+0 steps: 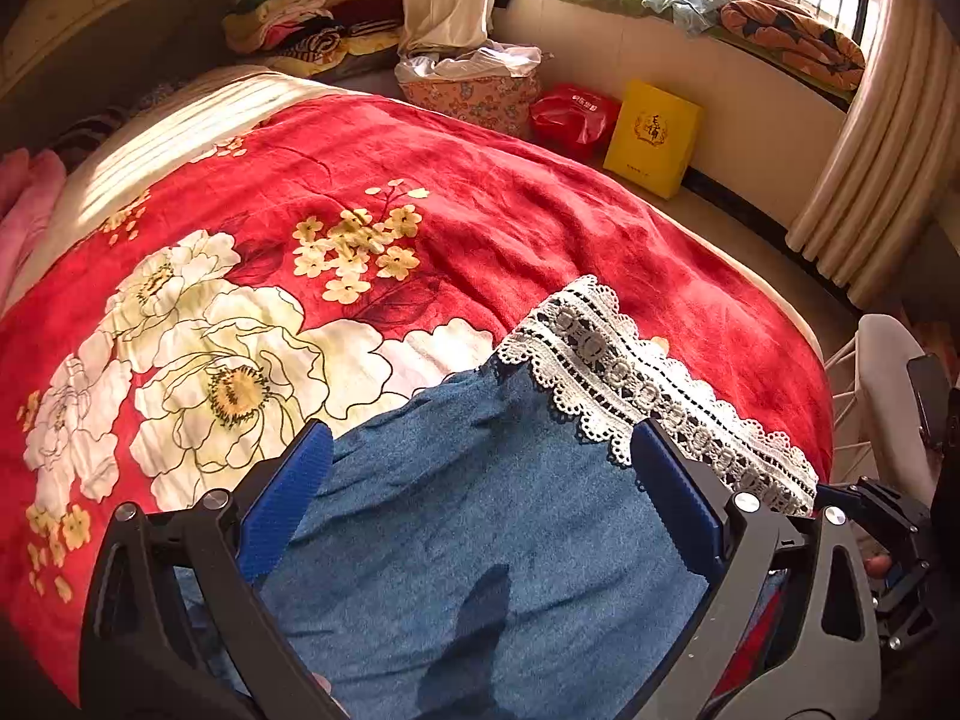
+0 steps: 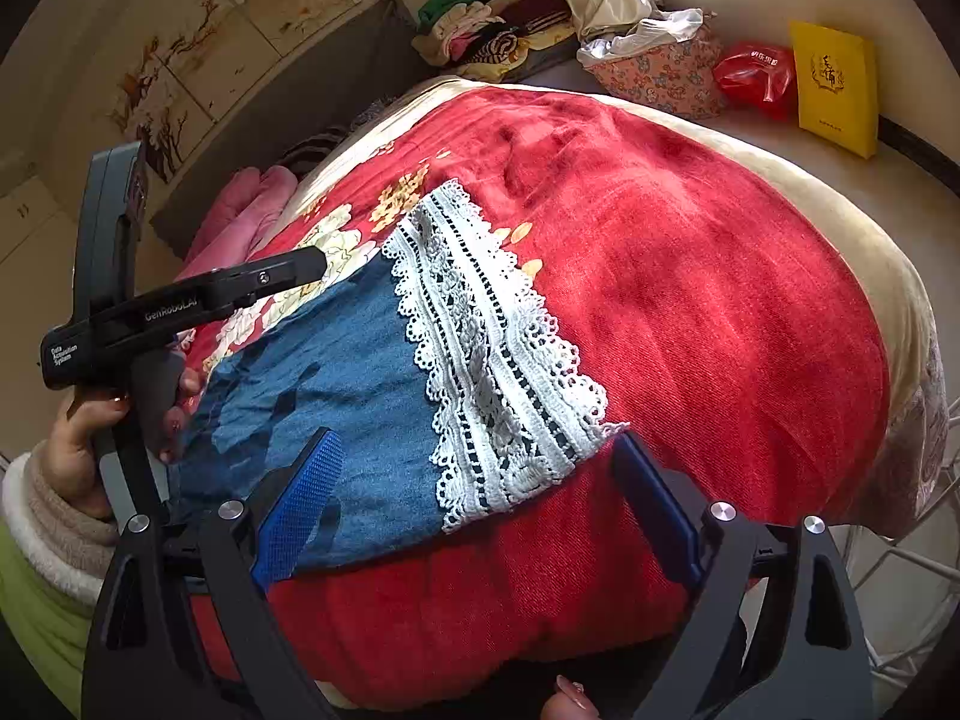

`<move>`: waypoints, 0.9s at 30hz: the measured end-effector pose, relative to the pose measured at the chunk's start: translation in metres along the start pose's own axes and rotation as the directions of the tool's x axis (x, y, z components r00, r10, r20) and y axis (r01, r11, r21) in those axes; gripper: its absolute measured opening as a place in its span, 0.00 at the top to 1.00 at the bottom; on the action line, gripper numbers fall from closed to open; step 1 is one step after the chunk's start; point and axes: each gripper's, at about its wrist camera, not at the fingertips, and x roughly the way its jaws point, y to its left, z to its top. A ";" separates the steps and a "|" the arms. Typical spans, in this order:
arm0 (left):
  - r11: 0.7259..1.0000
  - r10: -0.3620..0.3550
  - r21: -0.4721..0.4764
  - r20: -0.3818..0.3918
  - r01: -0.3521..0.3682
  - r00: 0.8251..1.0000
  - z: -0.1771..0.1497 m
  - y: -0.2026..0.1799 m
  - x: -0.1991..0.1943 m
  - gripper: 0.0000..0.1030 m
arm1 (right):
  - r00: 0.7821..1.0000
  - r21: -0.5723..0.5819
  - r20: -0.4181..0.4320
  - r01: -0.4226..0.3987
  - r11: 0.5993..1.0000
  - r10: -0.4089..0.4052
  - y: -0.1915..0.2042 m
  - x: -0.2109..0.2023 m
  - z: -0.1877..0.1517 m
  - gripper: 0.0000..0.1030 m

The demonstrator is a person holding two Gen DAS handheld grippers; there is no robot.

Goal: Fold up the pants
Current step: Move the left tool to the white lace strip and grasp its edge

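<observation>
Blue denim pants (image 1: 480, 510) with a white lace hem (image 1: 630, 372) lie on a red floral blanket. My left gripper (image 1: 480, 450) is open, its blue pads wide apart above the denim, gripping nothing. In the right wrist view the pants (image 2: 348, 372) and lace hem (image 2: 492, 360) lie ahead. My right gripper (image 2: 480, 456) is open above the near edge of the denim and lace. The left gripper's black body (image 2: 180, 306) shows at the left over the pants, held by a hand.
The red floral blanket (image 1: 540, 210) covers the bed. Beyond it on the floor stand a yellow box (image 1: 651, 138), a red bag (image 1: 570, 117) and a floral basket (image 1: 474, 90). Piled clothes (image 1: 300, 24) sit at the far end. Curtains (image 1: 870, 168) hang right.
</observation>
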 end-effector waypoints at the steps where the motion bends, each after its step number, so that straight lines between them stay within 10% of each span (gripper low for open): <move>1: 1.000 -0.007 0.002 -0.003 0.007 1.000 0.002 0.000 0.003 0.09 | 1.000 -0.004 -0.003 -0.001 1.000 0.001 0.001 0.001 0.000 0.12; 12: 0.988 -0.144 0.053 -0.057 0.147 0.988 0.020 -0.006 0.033 0.09 | 1.000 -0.004 -0.013 -0.005 1.000 0.005 0.000 0.004 0.001 0.14; 20: 0.949 -0.309 0.031 -0.087 0.313 0.947 0.032 -0.005 0.048 0.10 | 0.998 0.043 -0.029 -0.049 0.998 0.050 -0.008 0.005 0.002 0.40; 27: 0.930 -0.362 0.002 -0.170 0.368 0.916 0.030 -0.010 0.076 0.51 | 0.994 0.071 -0.040 -0.101 0.992 0.104 -0.011 0.013 0.005 0.70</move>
